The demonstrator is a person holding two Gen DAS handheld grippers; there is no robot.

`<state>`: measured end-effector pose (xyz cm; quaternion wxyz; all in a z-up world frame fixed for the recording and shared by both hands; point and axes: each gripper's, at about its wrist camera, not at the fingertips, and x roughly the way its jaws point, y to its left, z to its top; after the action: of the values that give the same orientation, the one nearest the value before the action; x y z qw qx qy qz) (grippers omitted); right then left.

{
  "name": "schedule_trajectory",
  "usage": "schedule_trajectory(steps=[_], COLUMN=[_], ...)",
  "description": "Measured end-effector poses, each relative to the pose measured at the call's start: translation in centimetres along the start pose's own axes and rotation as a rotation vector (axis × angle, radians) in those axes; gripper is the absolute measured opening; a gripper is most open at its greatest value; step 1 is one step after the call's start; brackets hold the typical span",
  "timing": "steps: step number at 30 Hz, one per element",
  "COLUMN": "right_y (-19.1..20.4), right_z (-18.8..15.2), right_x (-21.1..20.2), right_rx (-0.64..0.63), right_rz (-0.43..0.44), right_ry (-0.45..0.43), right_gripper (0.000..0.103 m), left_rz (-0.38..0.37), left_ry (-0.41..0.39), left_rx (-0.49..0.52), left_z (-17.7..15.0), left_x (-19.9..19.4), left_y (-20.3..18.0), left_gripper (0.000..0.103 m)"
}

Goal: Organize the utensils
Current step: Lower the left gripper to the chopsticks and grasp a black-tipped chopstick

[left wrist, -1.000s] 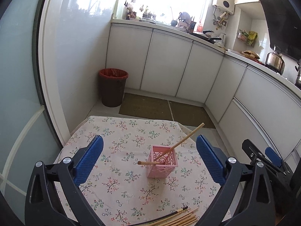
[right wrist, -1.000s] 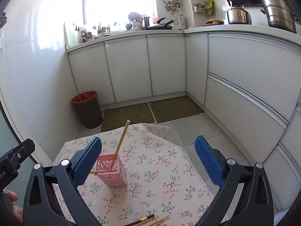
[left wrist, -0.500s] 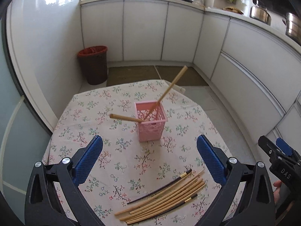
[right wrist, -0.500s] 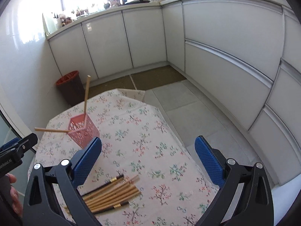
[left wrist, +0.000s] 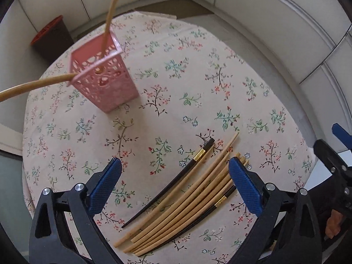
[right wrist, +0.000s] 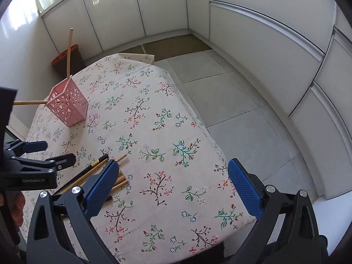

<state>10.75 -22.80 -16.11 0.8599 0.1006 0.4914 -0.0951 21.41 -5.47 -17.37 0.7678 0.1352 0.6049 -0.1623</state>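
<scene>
Left gripper (left wrist: 175,183) nearest, jaws spread wide, nothing between them, hanging above the chopsticks (left wrist: 187,194). The bundle lies on the cloth (left wrist: 198,83) in a loose fan: pale wooden sticks with two black ones, gold-banded, at its edges. Its far ends run under the gripper's right pad in this view; whether the pad touches them, cannot tell

Right gripper (right wrist: 176,187) also released and empty, set over bare cloth just right of the bundle's thick ends (right wrist: 120,179)

Further out, well apart from the bundle, the pink holder (left wrist: 102,74) stands upright on the cloth. Two wooden sticks already in it, one leaning steeply up (left wrist: 112,8), one tipped nearly flat over the rim (left wrist: 33,85)

Beyond the table: a bin (left wrist: 52,37), pale cabinets (right wrist: 165,6), tiled floor

Judgement: early in the job, reach-for-next-stick step. Next move calls for lowering the left pads astride a single stick at the bundle's edge, closing, lifting clear, then carrying it to the holder mouth without knocking the flat-lying one
</scene>
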Motion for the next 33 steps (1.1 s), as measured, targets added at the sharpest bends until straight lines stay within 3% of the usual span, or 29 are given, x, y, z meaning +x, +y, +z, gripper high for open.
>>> schedule_trajectory(steps=[4, 13, 18, 20, 23, 26, 29, 33], right_y=[-0.8, -2.3, -2.3, -2.1, -2.0, -2.2, -2.2, -0.8], right_z=[-0.1, -0.2, -0.2, -0.3, -0.3, -0.3, -0.1, 0.5], right_x=[0.6, 2.3, 2.6, 2.7, 2.7, 3.2, 4.3, 5.8], right_rx=[0.028, 0.111, 0.110, 0.104, 0.103, 0.141, 0.223, 0.275], right_rz=[-0.002, 0.013, 0.014, 0.015, 0.016, 0.032, 0.071, 0.094], right_ry=[0.026, 0.103, 0.116, 0.119, 0.124, 0.155, 0.222, 0.273], right_gripper=[0.096, 0.096, 0.096, 0.096, 0.096, 0.096, 0.096, 0.096], left_rz=[0.012, 0.014, 0.033, 0.045, 0.005, -0.021, -0.051, -0.026], left_ry=[0.115, 0.173, 0.186, 0.184, 0.176, 0.164, 0.152, 0.107], left_rx=[0.006, 0.037, 0.061, 0.062, 0.043, 0.066, 0.091, 0.091], left_z=[1.1, 2.1, 1.9, 2.0, 2.0, 1.9, 1.7, 1.6], left_x=[3.3, 5.7, 6.5, 7.0, 7.1, 7.0, 6.8, 6.4], left_y=[0.0, -0.6, -0.5, -0.2, 0.4, 0.6, -0.2, 0.0], left_gripper=[0.089, 0.069, 0.066, 0.058, 0.054, 0.043, 0.013, 0.011])
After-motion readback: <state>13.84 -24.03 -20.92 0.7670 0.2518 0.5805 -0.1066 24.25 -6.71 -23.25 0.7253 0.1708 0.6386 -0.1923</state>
